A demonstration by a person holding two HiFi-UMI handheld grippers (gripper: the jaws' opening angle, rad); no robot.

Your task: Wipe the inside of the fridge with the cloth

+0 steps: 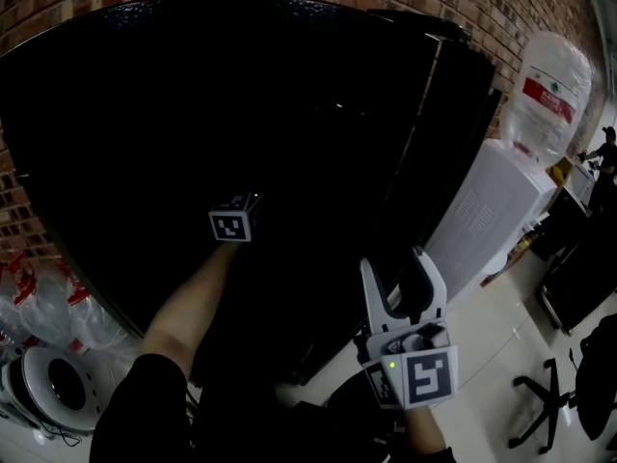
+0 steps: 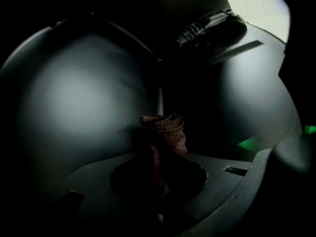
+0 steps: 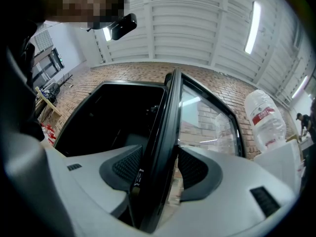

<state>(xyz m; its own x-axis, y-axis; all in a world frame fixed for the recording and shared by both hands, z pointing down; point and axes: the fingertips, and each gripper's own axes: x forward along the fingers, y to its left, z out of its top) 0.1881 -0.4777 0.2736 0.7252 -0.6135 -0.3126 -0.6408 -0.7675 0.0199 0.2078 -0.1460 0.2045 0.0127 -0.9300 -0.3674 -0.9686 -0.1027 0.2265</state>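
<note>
On the far left, against the brick wall (image 1: 19, 215), clear plastic jugs (image 1: 29, 302) stand on the floor beside the fridge (image 1: 87, 162). My forearm reaches into its dark interior. In the left gripper view, my left claw (image 2: 159, 174) is clenched on the cloth (image 2: 165, 132), a reddish-brown knit bunched up between the pads and rising above them, just in front of the fridge's grey inner wall (image 2: 74, 98). It is too dark to tell whether the cloth touches that wall. Further right, my right claw (image 3: 160, 169) grasps the edge of the open door (image 3: 170, 107), one pad on each face of the black frame. Right of the door stands a white water dispenser (image 1: 482, 210) with a bottle (image 1: 549, 85) on top.
</note>
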